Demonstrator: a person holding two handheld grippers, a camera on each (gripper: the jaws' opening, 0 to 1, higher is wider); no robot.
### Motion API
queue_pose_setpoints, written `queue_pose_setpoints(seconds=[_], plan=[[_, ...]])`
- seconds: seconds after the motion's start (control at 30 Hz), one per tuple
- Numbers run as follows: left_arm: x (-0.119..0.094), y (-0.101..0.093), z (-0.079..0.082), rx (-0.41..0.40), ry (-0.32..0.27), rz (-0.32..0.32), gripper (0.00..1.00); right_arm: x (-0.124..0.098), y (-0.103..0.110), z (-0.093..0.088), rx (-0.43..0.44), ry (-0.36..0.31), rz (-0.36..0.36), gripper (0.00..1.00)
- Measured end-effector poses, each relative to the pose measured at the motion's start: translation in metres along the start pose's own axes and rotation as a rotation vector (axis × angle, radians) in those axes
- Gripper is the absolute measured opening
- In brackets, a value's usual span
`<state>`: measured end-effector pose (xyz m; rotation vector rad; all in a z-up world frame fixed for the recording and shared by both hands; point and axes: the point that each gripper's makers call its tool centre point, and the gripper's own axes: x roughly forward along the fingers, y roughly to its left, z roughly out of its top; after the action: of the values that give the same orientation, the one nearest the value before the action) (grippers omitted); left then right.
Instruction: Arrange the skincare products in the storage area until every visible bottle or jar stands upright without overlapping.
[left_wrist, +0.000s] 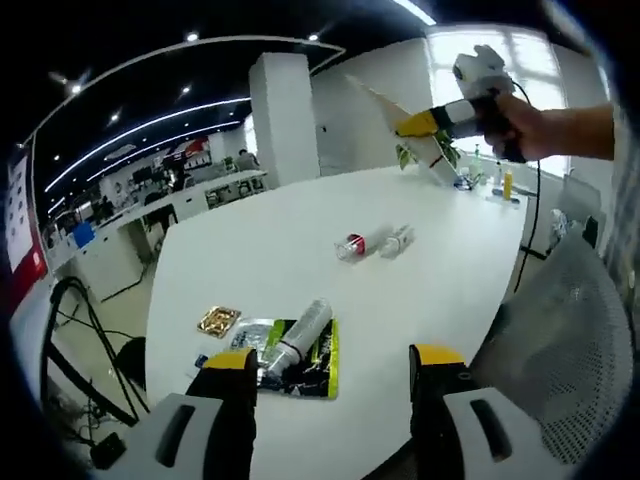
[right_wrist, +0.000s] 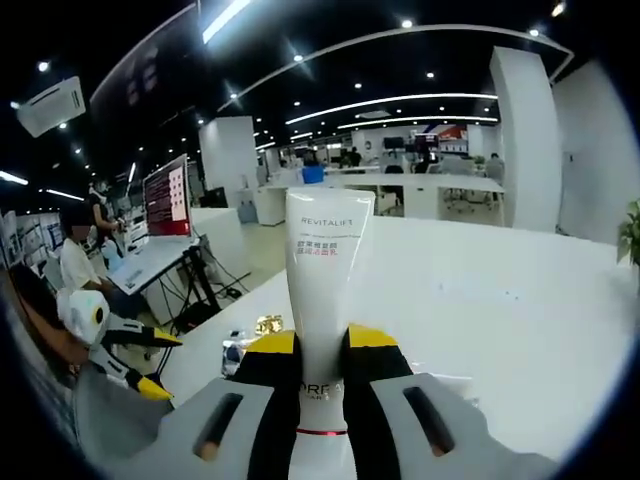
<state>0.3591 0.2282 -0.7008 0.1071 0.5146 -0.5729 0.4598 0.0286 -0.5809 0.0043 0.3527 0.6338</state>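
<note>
Tube of white cream fills the centre of the right gripper view, clenched between the yellow-tipped jaws of the right tool near its capped end, with the flat crimped end pointing away toward the upper middle of the frame. It is held clear of the counter, probably so it can be turned cap-down and stood up. The same tube appears at the upper right of the left gripper view as a pale slanting shape in the right tool, with a person's hand behind it, well above the counter.

The left tool rises from the bottom of the left gripper view with its jaws spread apart and nothing between them. It hangs over the near edge of the counter, just beside a clear bottle that lies on its side across a green and silver packet at lower centre. That overlap is what the task forbids, so the released tool looks placed to take the bottle next. A small gold-patterned item lies left of the packet.

Near the middle of the frame two more small containers lie toppled side by side: one with a red band and a clear one. Neither stands upright, so much of the arranging looks undone. The left tool also shows at the lower left of the right gripper view.
</note>
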Motion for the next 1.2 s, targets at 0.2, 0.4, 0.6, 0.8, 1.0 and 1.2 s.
queue_pose_setpoints(seconds=[0.2, 0.4, 0.6, 0.8, 1.0, 1.2], plan=[[0.004, -0.005, 0.028, -0.174, -0.077, -0.070, 0.63, 0.005, 0.005, -0.006, -0.051, 0.016, 0.014, 0.12], [0.019, -0.016, 0.060, -0.393, -0.173, -0.164, 0.63, 0.009, 0.014, -0.012, -0.074, 0.023, 0.032, 0.12], [0.032, -0.021, 0.076, -0.548, -0.216, -0.225, 0.64, 0.011, 0.028, -0.016, -0.103, 0.023, 0.058, 0.12], [0.038, -0.030, 0.088, -0.652, -0.247, -0.285, 0.66, 0.013, 0.040, -0.025, -0.108, 0.035, 0.084, 0.12], [0.038, -0.034, 0.101, -0.742, -0.292, -0.329, 0.68, 0.013, 0.051, -0.029, -0.116, 0.035, 0.107, 0.12], [0.038, -0.045, 0.112, -0.785, -0.312, -0.392, 0.69, 0.012, 0.062, -0.029, -0.144, 0.032, 0.127, 0.12]])
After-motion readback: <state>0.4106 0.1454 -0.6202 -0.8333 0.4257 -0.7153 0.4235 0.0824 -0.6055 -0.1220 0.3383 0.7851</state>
